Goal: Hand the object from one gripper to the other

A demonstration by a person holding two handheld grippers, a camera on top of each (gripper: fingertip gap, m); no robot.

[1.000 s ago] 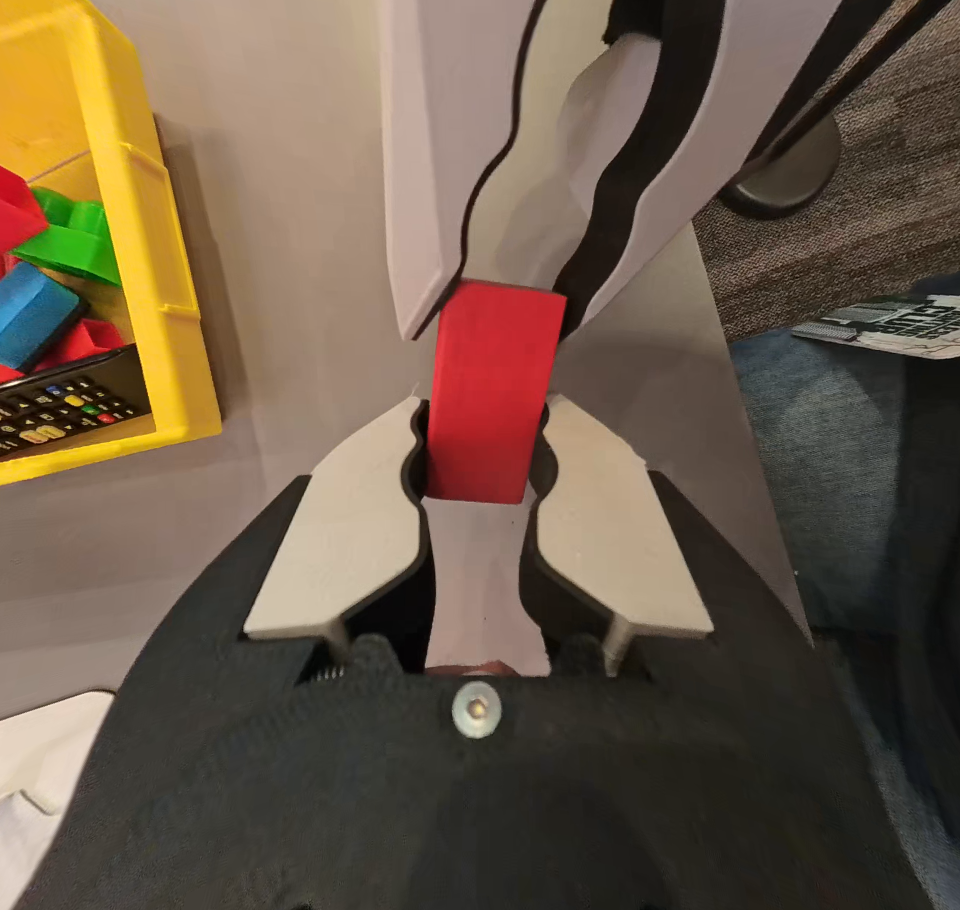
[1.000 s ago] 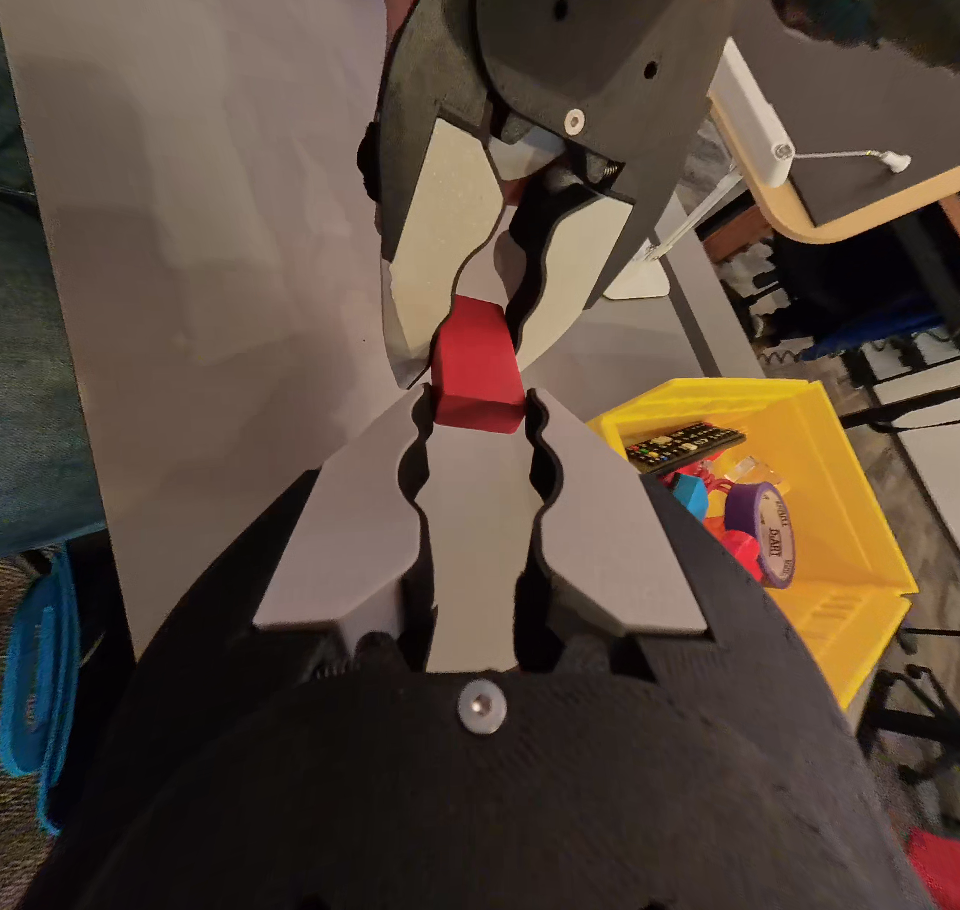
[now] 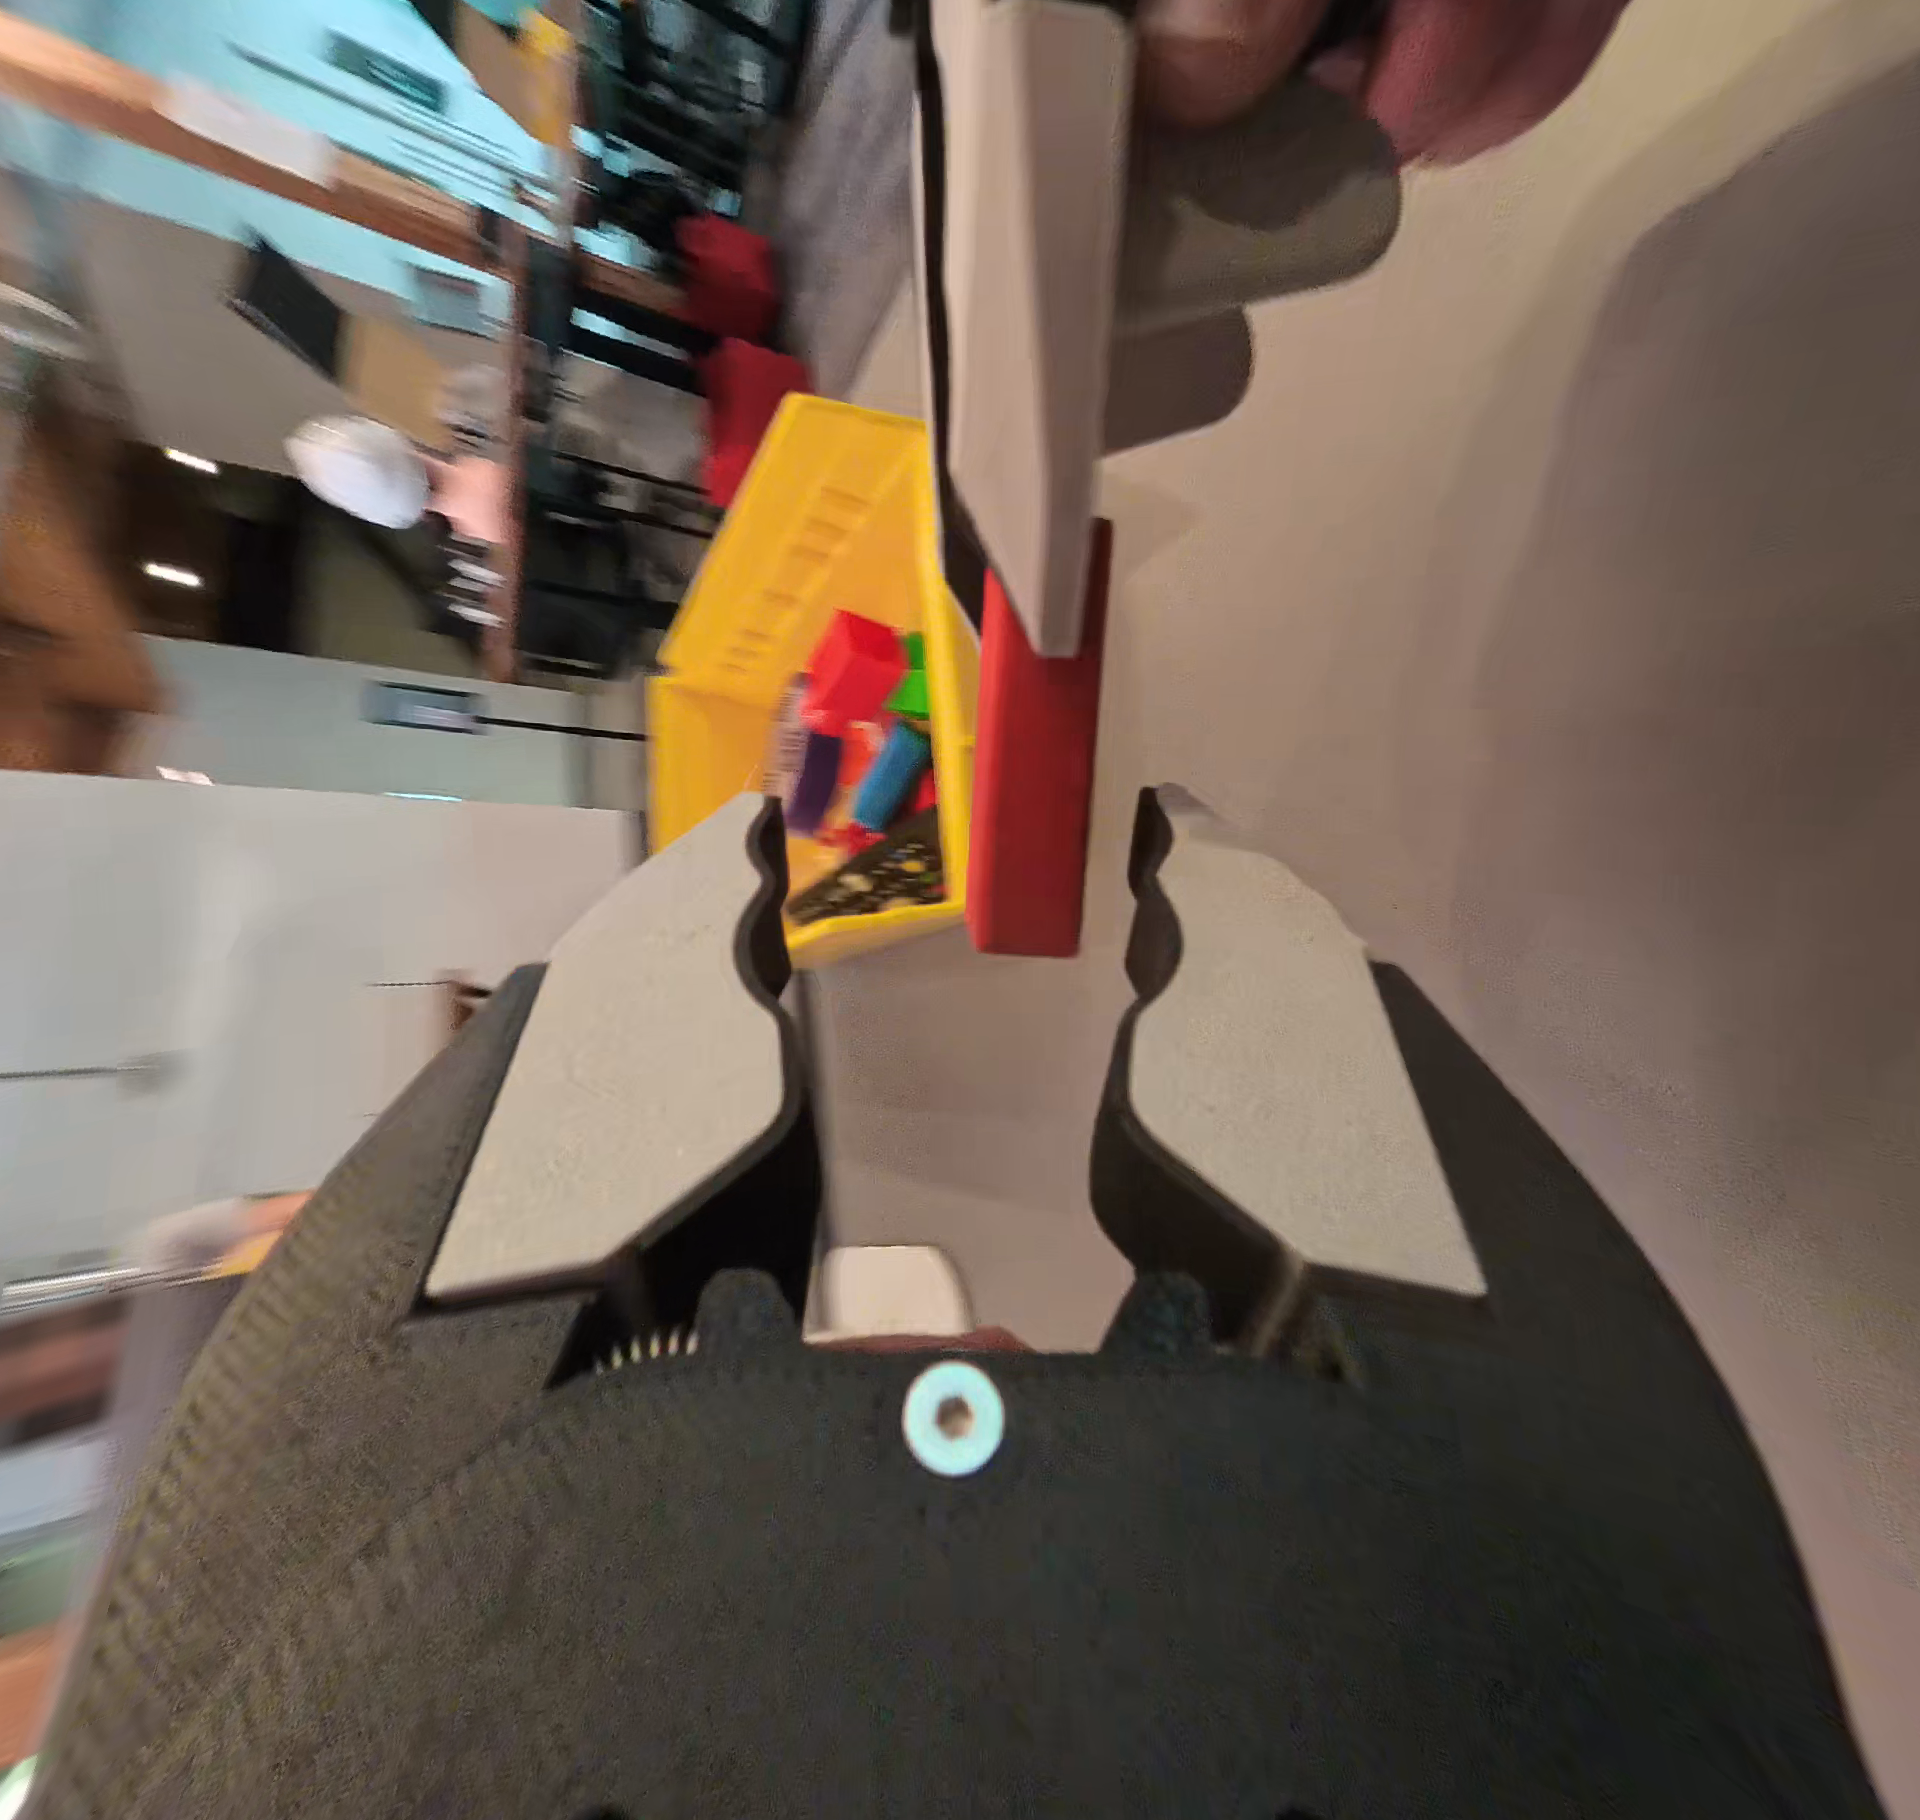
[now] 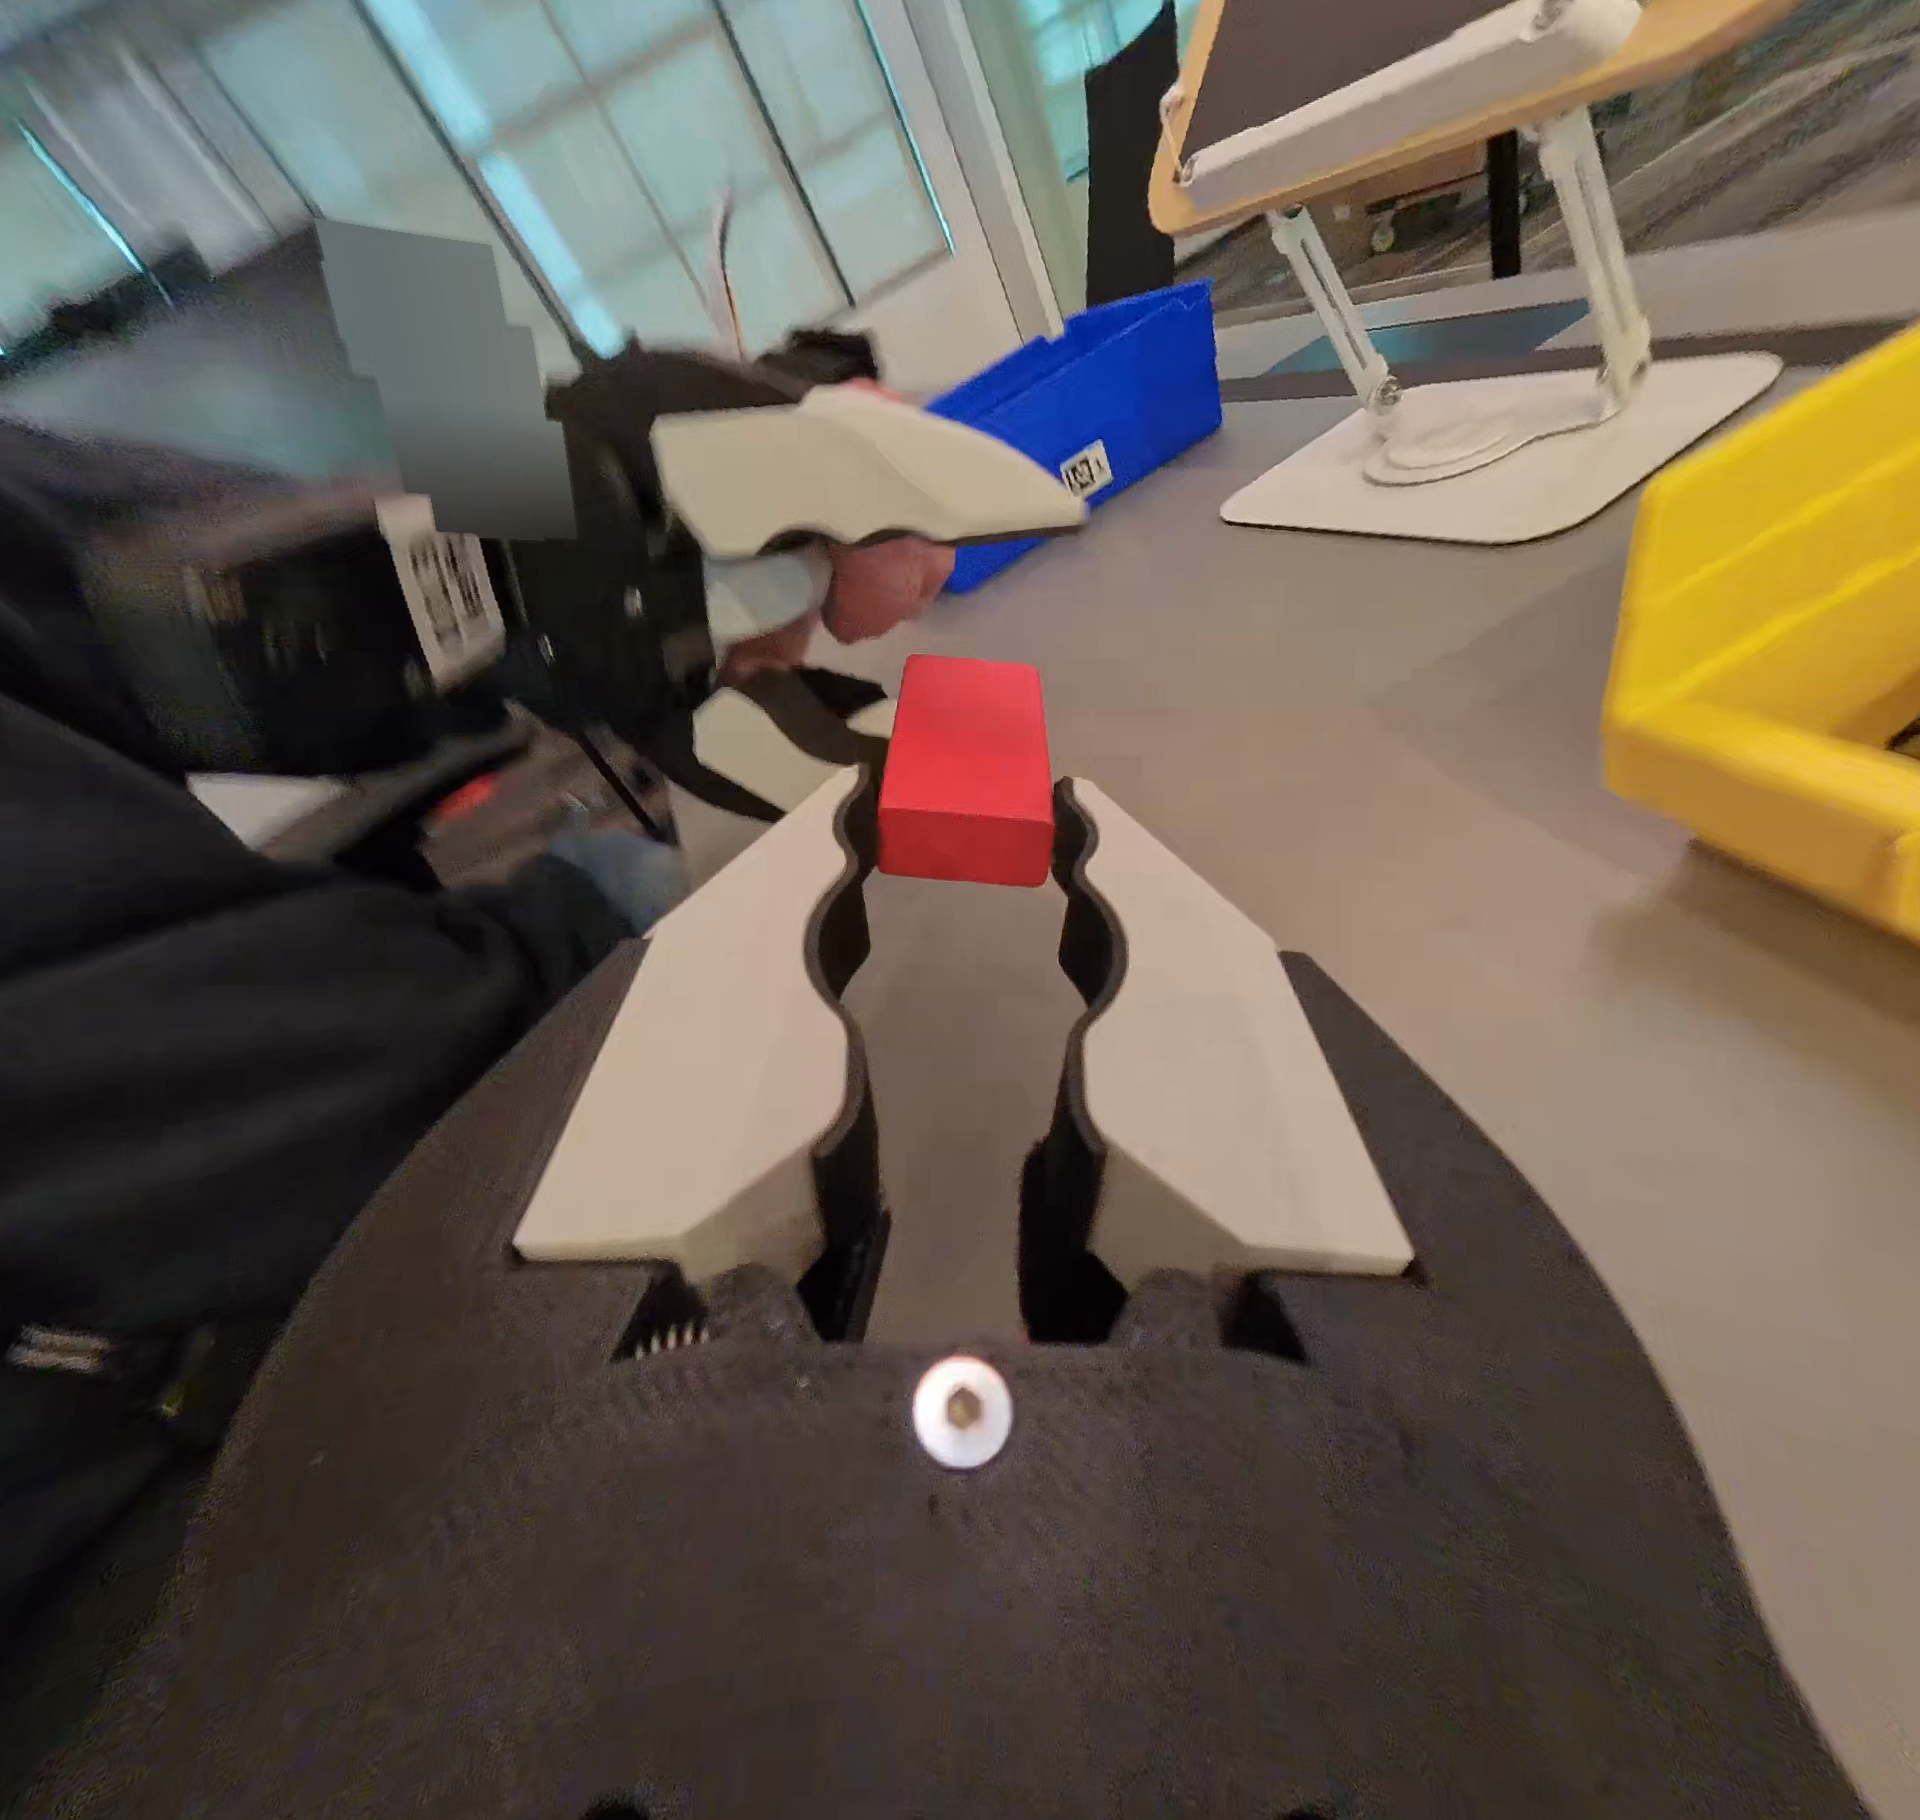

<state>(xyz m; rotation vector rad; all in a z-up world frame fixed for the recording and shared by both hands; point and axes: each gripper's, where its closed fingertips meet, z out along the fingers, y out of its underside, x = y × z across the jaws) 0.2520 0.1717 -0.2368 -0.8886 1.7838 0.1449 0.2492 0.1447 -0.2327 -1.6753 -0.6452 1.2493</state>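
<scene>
My right gripper point(image 4: 961, 820) is shut on a red block point(image 4: 966, 783), which it pinches at its fingertips above the grey table point(image 4: 1351, 835). In the left wrist view the red block point(image 3: 1029, 783) hangs from one right-gripper finger point(image 3: 1023, 368) that comes down from the top. My left gripper point(image 3: 956, 814) is open, its jaws wide apart. The block's lower end sits between the left fingertips, nearer the right one, and touches neither. In the right wrist view the left gripper point(image 4: 966, 617) shows open just behind the block, held by a hand.
A yellow bin point(image 3: 707, 731) of coloured blocks and a remote stands on the table, and it also shows in the right wrist view point(image 4: 1766, 679). A blue bin point(image 4: 1101, 388) and a white stand point(image 4: 1507, 440) are farther back. A dark sleeve point(image 4: 208, 939) fills the left.
Both grippers were shut on the red block. The left gripper has since opened and let go, and the right alone holds the block. Both views have swung round.
</scene>
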